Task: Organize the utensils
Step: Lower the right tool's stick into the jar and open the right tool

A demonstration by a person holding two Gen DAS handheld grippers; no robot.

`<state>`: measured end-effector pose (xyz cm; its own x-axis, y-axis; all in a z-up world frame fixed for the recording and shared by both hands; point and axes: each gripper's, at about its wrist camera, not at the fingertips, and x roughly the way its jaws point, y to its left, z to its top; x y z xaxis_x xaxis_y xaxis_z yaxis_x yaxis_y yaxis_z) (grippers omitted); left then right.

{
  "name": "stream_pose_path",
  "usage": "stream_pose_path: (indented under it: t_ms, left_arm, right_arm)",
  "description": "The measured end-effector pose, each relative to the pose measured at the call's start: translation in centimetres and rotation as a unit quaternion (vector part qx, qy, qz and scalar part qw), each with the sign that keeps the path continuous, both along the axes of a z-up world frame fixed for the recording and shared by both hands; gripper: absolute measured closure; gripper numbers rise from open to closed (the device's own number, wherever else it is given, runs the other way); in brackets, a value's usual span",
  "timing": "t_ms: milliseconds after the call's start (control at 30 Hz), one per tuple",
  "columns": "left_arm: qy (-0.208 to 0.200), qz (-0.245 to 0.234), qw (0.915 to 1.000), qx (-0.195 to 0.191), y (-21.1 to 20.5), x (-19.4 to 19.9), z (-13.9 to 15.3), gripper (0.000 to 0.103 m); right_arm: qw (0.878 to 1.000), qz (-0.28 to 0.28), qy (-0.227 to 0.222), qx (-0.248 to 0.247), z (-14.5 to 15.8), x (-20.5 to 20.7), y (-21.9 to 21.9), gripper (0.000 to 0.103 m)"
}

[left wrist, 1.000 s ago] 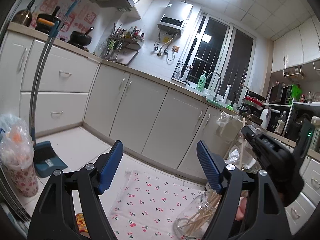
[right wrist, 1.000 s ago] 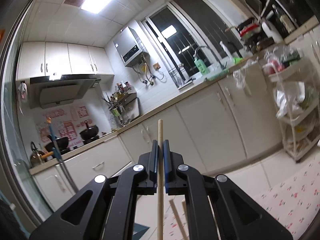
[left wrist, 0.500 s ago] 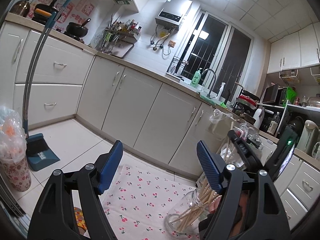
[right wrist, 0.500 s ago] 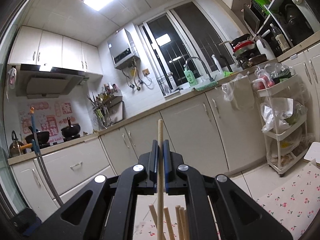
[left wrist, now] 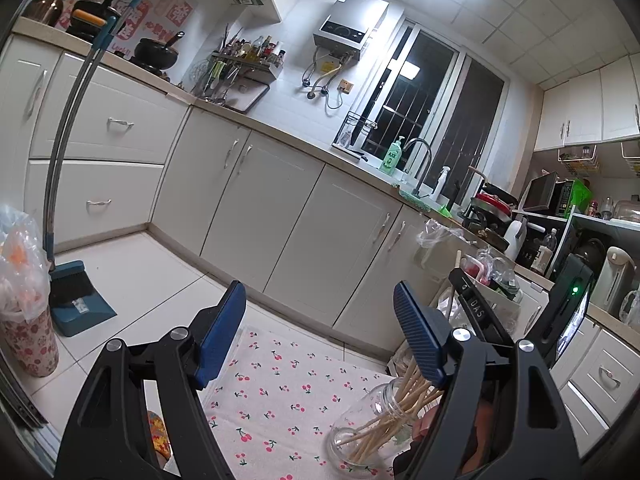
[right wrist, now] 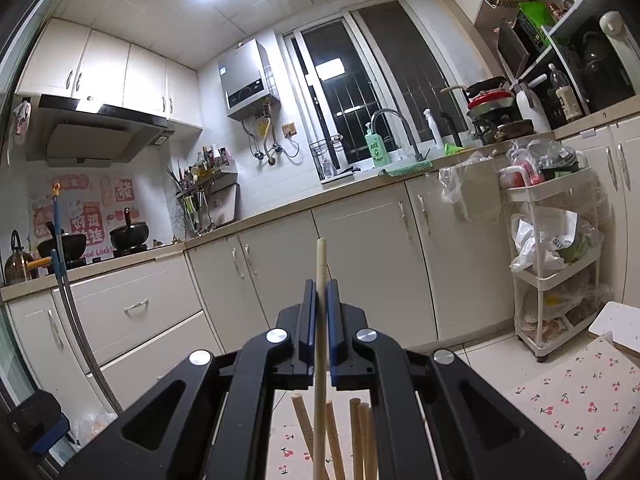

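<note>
- Chopstick [right wrist: 320, 308] stands upright between the fingers [right wrist: 308, 320] of the right gripper [right wrist: 320, 300]; the fingers are clamped together on it; its top end rises above the finger tips, its lower part runs down past the bottom edge of the right wrist view
- Tops of further chopsticks [right wrist: 332, 436] show below the right gripper, just beside the held one; whether they touch it cannot be told
- Left gripper [left wrist: 320, 328] has its fingers [left wrist: 222, 332] wide apart; nothing lies between them; it points slightly downward over the cherry-print cloth [left wrist: 280, 384]
- Glass jar [left wrist: 362, 440] sits on the cherry-print cloth at the lower right of the left wrist view; it is tilted; a bundle of chopsticks [left wrist: 384, 420] leans inside it, with the tips fanned out of the mouth
- Right gripper appears in the left wrist view as a black body [left wrist: 480, 316] above the glass jar, with the chopstick [left wrist: 456, 272] projecting up from it; a hand [left wrist: 482, 420] shows partly behind the left gripper's frame
- Kitchen bench [left wrist: 288, 136] with white cabinets [left wrist: 296, 232] runs behind; a sink tap [left wrist: 420, 160] and a green soap bottle [left wrist: 392, 156] stand below the window
- Broom and dustpan [left wrist: 76, 296] lean against the drawers at left; a white trolley [right wrist: 556, 264] with bags stands at right in the right wrist view
</note>
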<state>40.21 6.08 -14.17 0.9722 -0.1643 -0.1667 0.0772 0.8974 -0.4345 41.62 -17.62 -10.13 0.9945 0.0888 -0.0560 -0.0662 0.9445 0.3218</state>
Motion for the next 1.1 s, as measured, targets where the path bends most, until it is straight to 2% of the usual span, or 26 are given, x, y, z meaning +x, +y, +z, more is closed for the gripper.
stream_pose_path:
  t_ms: [233,500,667,900,933,1000,1100]
  left_arm:
    - [0.004,-0.002,1.0000,-0.004,0.0,0.0,-0.2,0.030]
    - [0.006,-0.002,1.0000,-0.005,0.0,0.0,-0.2,0.030]
    - [0.008,0.000,1.0000,-0.005,-0.3,-0.1,-0.4,0.030]
    - [0.014,0.002,0.9999,-0.001,-0.5,0.1,-0.8,0.030]
    - [0.015,0.003,0.9999,-0.001,-0.6,0.1,-0.9,0.030]
    - [0.017,0.005,0.9998,0.000,-0.8,0.3,-1.0,0.030]
    - [0.019,0.009,0.9997,0.009,-1.2,0.4,-1.0,0.030]
  right_arm:
    - [1.000,-0.021,0.007,-0.007,0.0,0.6,-0.2,0.097]
    - [1.000,-0.010,0.004,-0.011,-0.8,-0.9,-0.1,0.097]
    - [1.000,-0.003,-0.003,-0.025,-0.9,-2.0,0.0,0.097]
    - [0.998,0.014,0.014,-0.057,-1.9,-2.7,0.7,0.096]
    - [0.998,0.017,0.015,-0.060,-1.8,-2.9,0.7,0.096]
    - [0.998,0.017,0.017,-0.062,-1.7,-3.6,0.4,0.085]
    - [0.998,0.019,0.024,-0.062,-1.5,-4.9,-0.4,0.085]
